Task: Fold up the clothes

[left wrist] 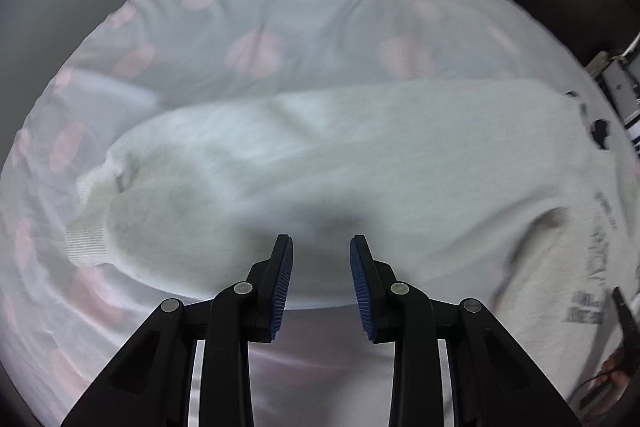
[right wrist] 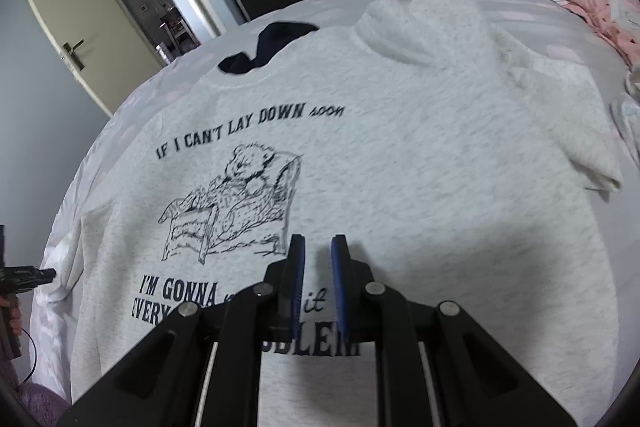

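Item: grey sweatshirt [right wrist: 400, 155], lying print side up on my bed sheet [left wrist: 280, 7], white with pink blotches

Left part: one sleeve [left wrist: 192, 187] stretches out flat to the side, its ribbed cuff [left wrist: 90, 227] at the far end. My left gripper [left wrist: 321, 247] hovers over the sleeve with its blue pads spread and nothing between them

Centre: the chest carries a bear drawing [right wrist: 236, 203] with lettering above and below. A dark garment [right wrist: 268, 47] peeks out past the neckline. My right gripper [right wrist: 318, 247] hangs low over the print, pads slightly apart, holding nothing

Right part: the other sleeve [right wrist: 560, 107] appears bent back on itself in a loose bunch. A pink cloth [right wrist: 592, 7] lies beyond at the bed's edge

Handling, as I judge it: thick fleece, soft and limp, light enough to lift by one pinch, prone to sag and drag on the sheet. Best holds are the firm cuff, the shoulder seam and the hem corners. The body lies open with no lengthwise fold showing
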Motion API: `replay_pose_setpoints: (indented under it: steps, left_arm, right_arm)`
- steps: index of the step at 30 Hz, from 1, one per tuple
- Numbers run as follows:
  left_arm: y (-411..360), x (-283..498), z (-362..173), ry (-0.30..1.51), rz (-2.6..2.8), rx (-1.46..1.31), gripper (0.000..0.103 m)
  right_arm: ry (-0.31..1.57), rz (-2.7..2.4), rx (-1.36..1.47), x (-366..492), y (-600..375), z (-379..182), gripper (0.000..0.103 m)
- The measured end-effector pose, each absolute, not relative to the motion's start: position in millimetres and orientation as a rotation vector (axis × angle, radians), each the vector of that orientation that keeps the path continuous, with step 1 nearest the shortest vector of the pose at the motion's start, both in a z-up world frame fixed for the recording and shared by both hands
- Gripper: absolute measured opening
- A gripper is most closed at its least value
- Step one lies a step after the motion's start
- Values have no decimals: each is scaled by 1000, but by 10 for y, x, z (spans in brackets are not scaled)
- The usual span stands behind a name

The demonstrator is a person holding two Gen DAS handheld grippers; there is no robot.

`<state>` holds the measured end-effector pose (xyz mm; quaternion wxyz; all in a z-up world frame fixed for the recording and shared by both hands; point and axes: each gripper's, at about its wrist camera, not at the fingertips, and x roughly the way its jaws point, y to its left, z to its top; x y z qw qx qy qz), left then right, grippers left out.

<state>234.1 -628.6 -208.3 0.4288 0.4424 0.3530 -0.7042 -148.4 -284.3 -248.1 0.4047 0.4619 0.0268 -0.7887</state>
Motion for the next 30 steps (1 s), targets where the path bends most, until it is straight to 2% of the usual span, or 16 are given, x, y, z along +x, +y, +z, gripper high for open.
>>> replay_pose_setpoints:
  steps: [6,7,8,9,11,16,21,24,30]
  left_arm:
    - [-5746,1276,-1598,886,-2023,1035,32]
    - [-5637,1098,-1546,890,-2068,1035,34]
    - [-5534,915,-1488,900,-2118,1031,41]
    - [-5440,748,-1444,909,-2162,1029,46]
    - [-5303,503,-1430,918,-2223,1046,47]
    - [-4976,-85,-1405,937,-2369,1088,47]
    - [-4943,11,-1630,883,-2338,1131,47]
    - [-5034,181,-1821,868,-2248,1154,47]
    - [-5300,349,-2031,956,-2175,1151,48]
  right_arm:
    - [-111,-2070,1247,-1722,-2457,-2328,14]
    - [-140,-2087,1271,-1776,-2369,-2298,14]
    - [-177,-2101,1291,-1845,-2263,-2266,14]
    - [-210,-2114,1314,-1933,-2163,-2238,21]
    - [-270,-2140,1367,-2123,-1973,-2181,33]
    - [-207,-2207,1392,-2623,-1808,-1888,34]
    - [-121,-2209,1361,-3065,-2027,-1678,33]
    - [-64,-2210,1423,-3260,-2265,-1821,27]
    - [44,-2187,1541,-3550,-2721,-2117,27]
